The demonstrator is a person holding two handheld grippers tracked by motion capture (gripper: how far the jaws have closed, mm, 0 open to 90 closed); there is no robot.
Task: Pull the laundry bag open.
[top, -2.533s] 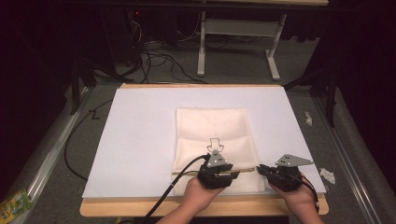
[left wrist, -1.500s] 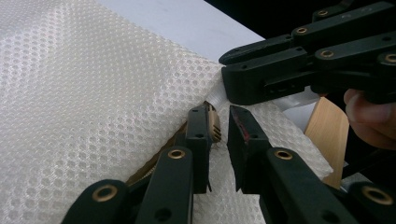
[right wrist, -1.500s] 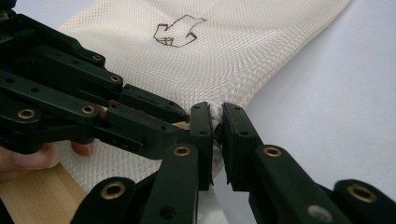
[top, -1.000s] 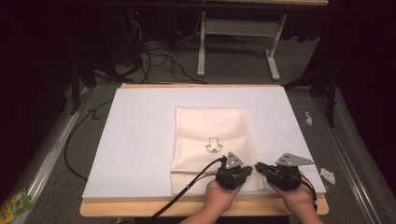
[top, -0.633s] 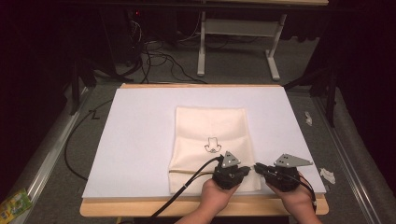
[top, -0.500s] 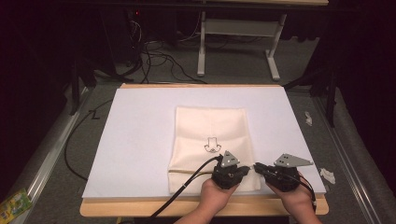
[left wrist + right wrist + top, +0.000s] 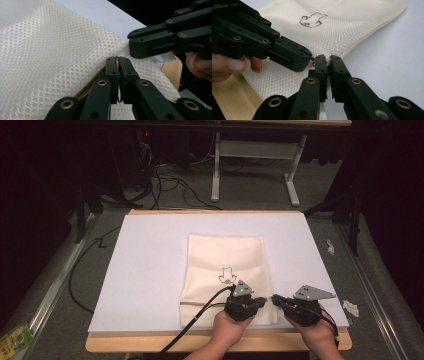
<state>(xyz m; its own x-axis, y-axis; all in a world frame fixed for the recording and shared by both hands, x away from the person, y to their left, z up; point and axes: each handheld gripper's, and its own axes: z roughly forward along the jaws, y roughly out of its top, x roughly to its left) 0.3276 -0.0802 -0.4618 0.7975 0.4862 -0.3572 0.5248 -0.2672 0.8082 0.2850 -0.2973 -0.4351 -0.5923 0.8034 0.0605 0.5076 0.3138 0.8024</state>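
Note:
A cream mesh bag (image 7: pixel 226 257) with a small black outline print (image 7: pixel 227 276) lies flat on the white sheet (image 7: pixel 145 270). Both grippers meet at its near right corner. My left gripper (image 7: pixel 263 301) points right, and in its own view its jaws (image 7: pixel 118 59) are shut on a raised fold of the mesh beside the gold zipper (image 7: pixel 90 83). Facing it, my right gripper (image 7: pixel 275 299) points left. In its own view it (image 7: pixel 328 58) is shut on the bag's edge, with cream mesh pinched between the pads. The two tips are almost touching.
The white sheet covers a wooden table whose front edge (image 7: pixel 150 342) runs just below the hands. Cables (image 7: pixel 165 180) and a grey desk frame (image 7: pixel 255 150) stand on the floor beyond. Scraps of paper (image 7: pixel 350 307) lie to the right of the table.
My left gripper has moved right, from near the print to the bag's near right corner, and now points at the right gripper. The right gripper has stayed in place.

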